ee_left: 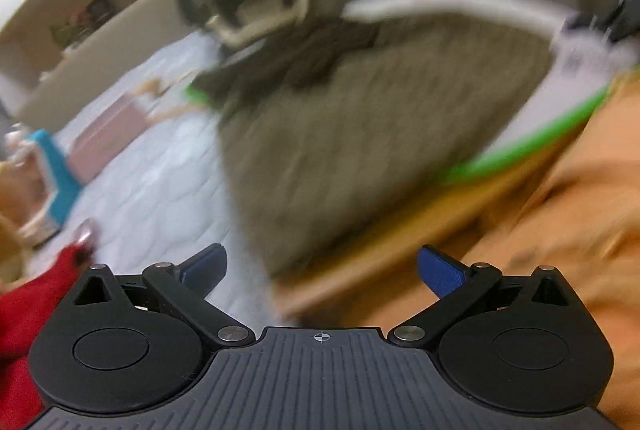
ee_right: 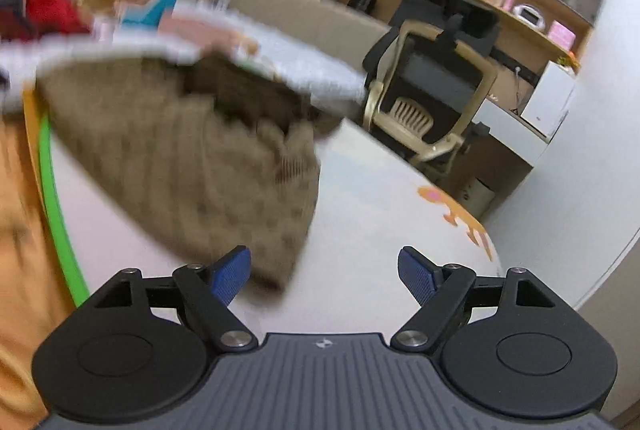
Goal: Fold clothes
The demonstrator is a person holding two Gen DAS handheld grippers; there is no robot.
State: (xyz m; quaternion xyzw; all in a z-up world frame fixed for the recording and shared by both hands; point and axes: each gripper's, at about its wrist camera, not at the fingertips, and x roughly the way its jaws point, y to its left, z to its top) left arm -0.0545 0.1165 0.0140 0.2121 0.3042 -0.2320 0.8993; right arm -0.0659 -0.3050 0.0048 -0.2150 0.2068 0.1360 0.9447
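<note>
A brown knitted garment point(ee_left: 360, 126) lies spread on a white round table point(ee_left: 532, 114) with a green rim; its darker part is at the far end. In the right wrist view the same garment point(ee_right: 188, 166) covers the table's left half. My left gripper point(ee_left: 320, 272) is open above the garment's near edge, nothing between its blue pads. My right gripper point(ee_right: 324, 274) is open too, its left pad point(ee_right: 232, 276) just over the garment's near corner. Both views are blurred by motion.
An orange cloth point(ee_left: 560, 230) lies at the table's side. A bed point(ee_left: 152, 174) with a pale quilt carries a pink box point(ee_left: 108, 138), a blue box and a red cloth point(ee_left: 24, 314). An office chair point(ee_right: 428, 98) stands beyond the table point(ee_right: 380, 198), in front of a desk.
</note>
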